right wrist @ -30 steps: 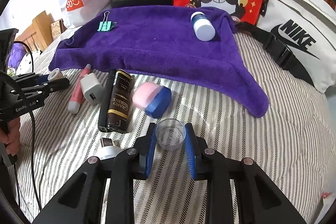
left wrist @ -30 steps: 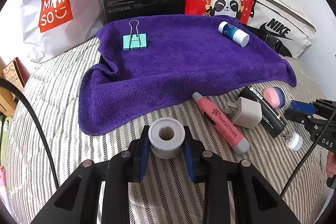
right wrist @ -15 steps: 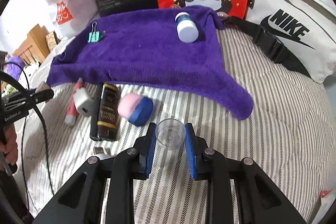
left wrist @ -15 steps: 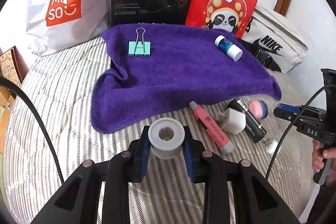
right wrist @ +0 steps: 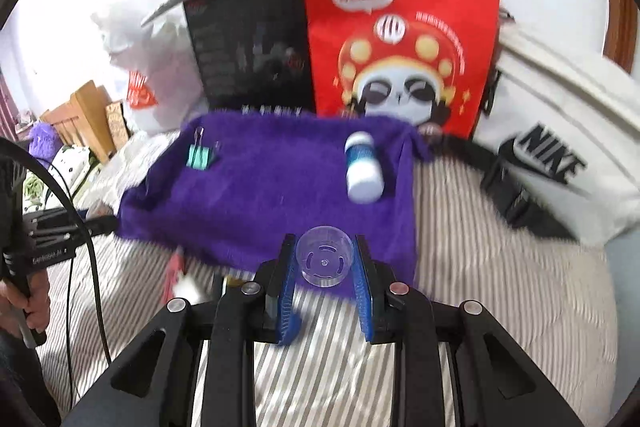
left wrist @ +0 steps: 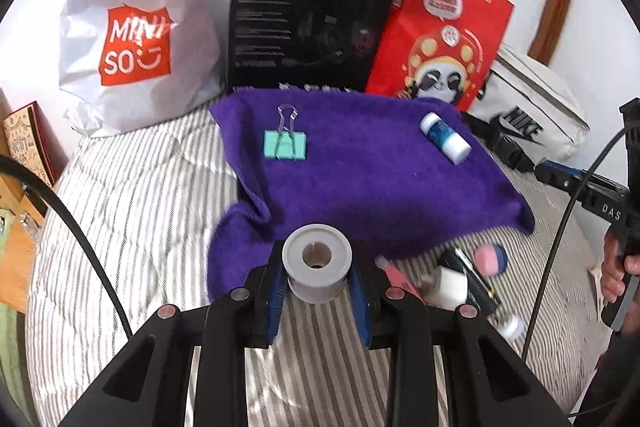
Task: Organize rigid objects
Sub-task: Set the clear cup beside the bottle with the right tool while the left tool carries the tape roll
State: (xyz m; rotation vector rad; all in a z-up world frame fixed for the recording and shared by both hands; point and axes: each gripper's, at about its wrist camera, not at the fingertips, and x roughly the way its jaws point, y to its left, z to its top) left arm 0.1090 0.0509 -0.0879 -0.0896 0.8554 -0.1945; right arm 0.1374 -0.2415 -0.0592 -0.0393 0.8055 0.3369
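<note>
My left gripper [left wrist: 317, 281] is shut on a grey spool [left wrist: 317, 261] with a round hole, held above the near edge of the purple towel [left wrist: 372, 183]. My right gripper [right wrist: 325, 267] is shut on a small clear plastic cup [right wrist: 325, 259], also over the towel's [right wrist: 280, 195] near edge. On the towel lie a teal binder clip [left wrist: 285, 143] at the left and a blue-and-white bottle [left wrist: 445, 137] at the right. Below the towel's right corner sit a pink pen [left wrist: 394, 273], a white plug adapter [left wrist: 450, 285], a black tube [left wrist: 476, 277] and a pink-and-blue ball [left wrist: 491, 258].
Behind the towel stand a white Miniso bag [left wrist: 132, 39], a black headset box [left wrist: 308, 19] and a red panda bag [left wrist: 440, 35]; a white Nike bag [right wrist: 560, 155] lies at the right. The striped bed cover [left wrist: 140, 211] spreads all around. Wooden furniture [right wrist: 84, 115] is at the far left.
Both grippers have risen with the spool and the cup still held, so the towel and the loose items now lie lower and farther off. The views have tilted up toward the bags.
</note>
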